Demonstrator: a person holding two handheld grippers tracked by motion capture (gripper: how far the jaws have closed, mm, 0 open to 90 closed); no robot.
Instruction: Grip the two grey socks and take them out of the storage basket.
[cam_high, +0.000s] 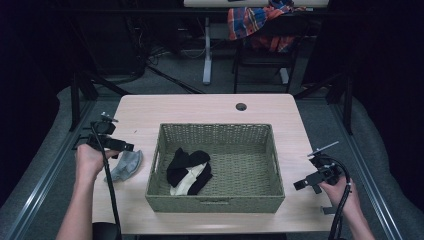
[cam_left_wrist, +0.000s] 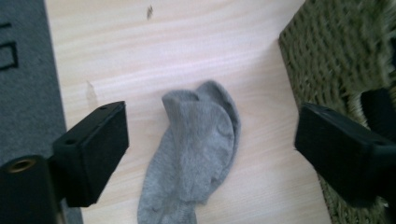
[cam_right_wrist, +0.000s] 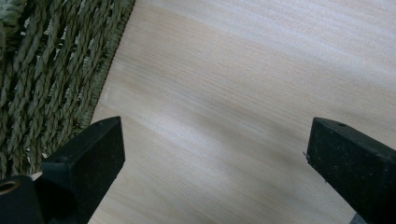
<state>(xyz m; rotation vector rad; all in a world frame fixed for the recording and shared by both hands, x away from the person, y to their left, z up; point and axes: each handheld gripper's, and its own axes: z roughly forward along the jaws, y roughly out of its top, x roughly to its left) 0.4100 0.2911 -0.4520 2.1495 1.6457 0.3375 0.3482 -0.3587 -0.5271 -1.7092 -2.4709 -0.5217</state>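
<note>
A grey sock (cam_high: 126, 165) (cam_left_wrist: 196, 149) lies folded on the wooden table (cam_high: 210, 107), just left of the woven basket (cam_high: 215, 202). My left gripper (cam_high: 120, 150) (cam_left_wrist: 210, 147) hovers over the sock, its jaws standing wide apart on either side of it and not touching it. A black sock and a cream sock (cam_high: 189, 171) lie together inside the basket. My right gripper (cam_high: 301, 184) (cam_right_wrist: 215, 158) is open over bare table to the right of the basket (cam_right_wrist: 42, 70), with nothing between its jaws.
A chair with a plaid cloth (cam_high: 260, 22) stands beyond the far table edge. A round cable hole (cam_high: 241, 106) sits near the table's back edge. Grey floor mat (cam_left_wrist: 23, 70) borders the table's left side.
</note>
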